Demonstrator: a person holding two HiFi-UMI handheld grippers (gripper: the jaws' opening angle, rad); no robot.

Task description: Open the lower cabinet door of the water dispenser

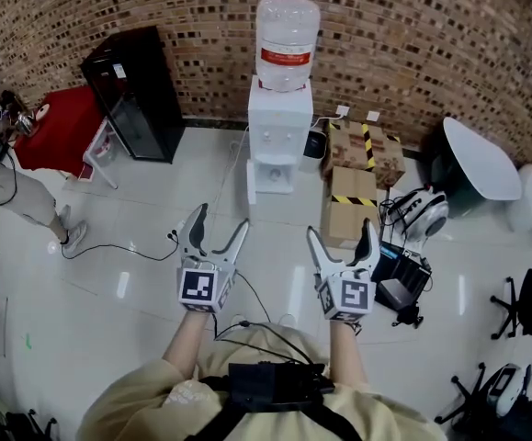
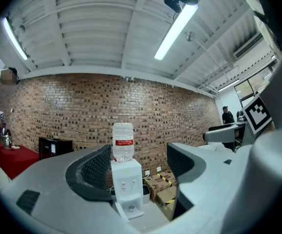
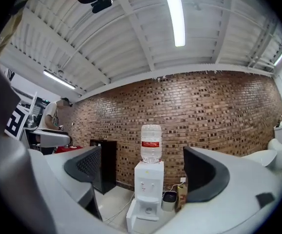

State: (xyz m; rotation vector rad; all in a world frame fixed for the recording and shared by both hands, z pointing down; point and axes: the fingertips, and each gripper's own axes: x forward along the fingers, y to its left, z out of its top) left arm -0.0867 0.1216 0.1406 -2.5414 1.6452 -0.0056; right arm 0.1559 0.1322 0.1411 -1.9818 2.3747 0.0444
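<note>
The white water dispenser point(image 1: 279, 127) stands against the brick wall with a clear bottle point(image 1: 287, 30) on top. Its lower cabinet door point(image 1: 251, 184) stands swung out to the left of the base, and it shows too in the right gripper view point(image 3: 130, 221). My left gripper point(image 1: 221, 219) and right gripper point(image 1: 341, 231) are held level, side by side, well short of the dispenser. Both are open with nothing between their jaws. The dispenser point(image 2: 127, 182) shows between the left jaws, far off, and likewise point(image 3: 148, 182) between the right ones.
A black cabinet point(image 1: 137, 90) stands left of the dispenser, with a red-covered table point(image 1: 63, 127) and a person point(image 1: 8, 191) further left. Taped cardboard boxes point(image 1: 353, 196) and a small bin point(image 1: 314, 143) sit to its right. Cables point(image 1: 109, 246) run across the floor.
</note>
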